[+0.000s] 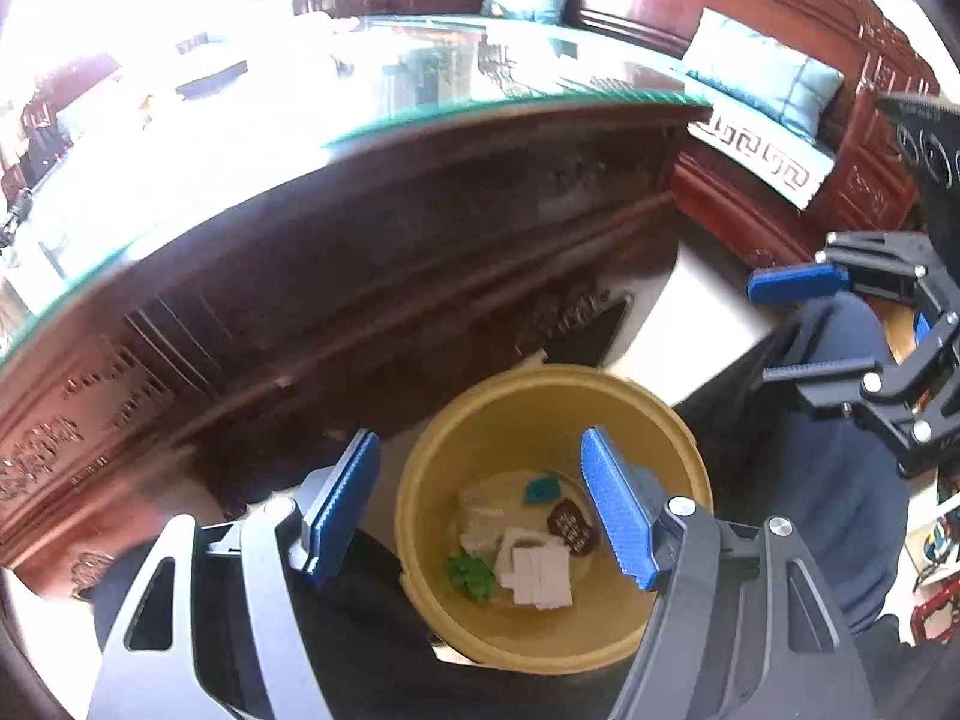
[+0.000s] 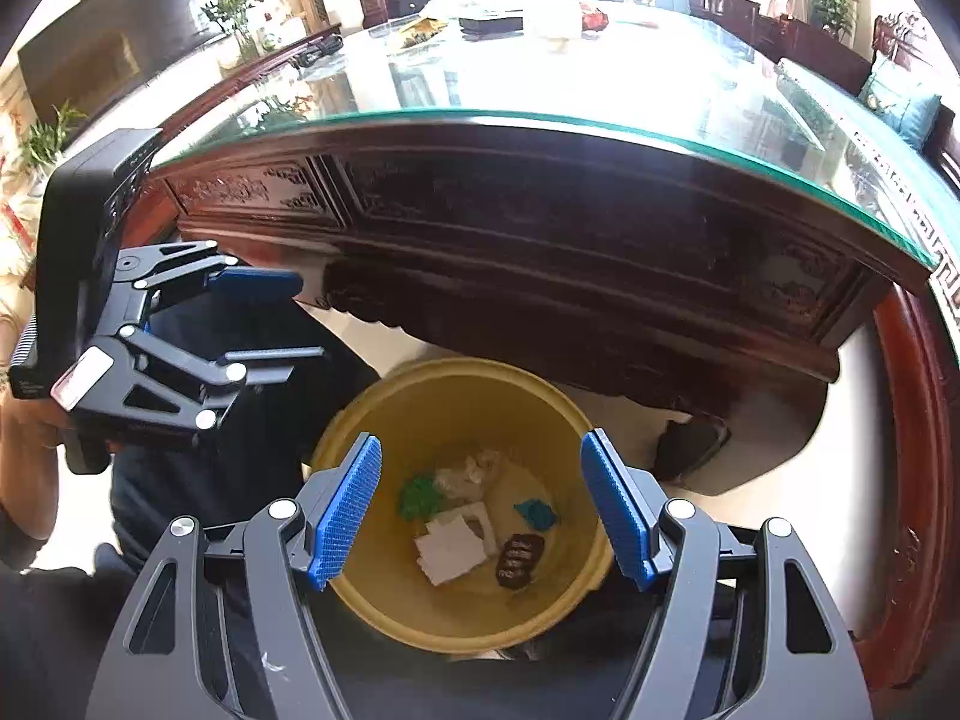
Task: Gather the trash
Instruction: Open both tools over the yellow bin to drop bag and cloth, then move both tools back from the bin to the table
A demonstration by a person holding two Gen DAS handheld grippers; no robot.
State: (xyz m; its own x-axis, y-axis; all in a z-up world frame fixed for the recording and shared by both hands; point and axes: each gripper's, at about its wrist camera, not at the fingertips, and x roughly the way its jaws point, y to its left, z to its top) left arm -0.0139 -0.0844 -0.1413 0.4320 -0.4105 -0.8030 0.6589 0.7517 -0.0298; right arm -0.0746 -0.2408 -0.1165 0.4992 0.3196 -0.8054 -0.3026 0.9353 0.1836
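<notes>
My fingers on both tools are spread wide and hold nothing: the left gripper and the right gripper each show blue ribbed pads with clear space between them. Both hang over the round yellow plastic bin, which stands on the pale floor just in front of the dark carved wooden table with the green-edged glass top. At the bottom of the bin lie the collected scraps: a stack of white square paper pieces, a crumpled green scrap, a small teal scrap, a dark brown printed wrapper and a crumpled clear film (hard to make out). My dark blue trousers flank the bin's near side.
</notes>
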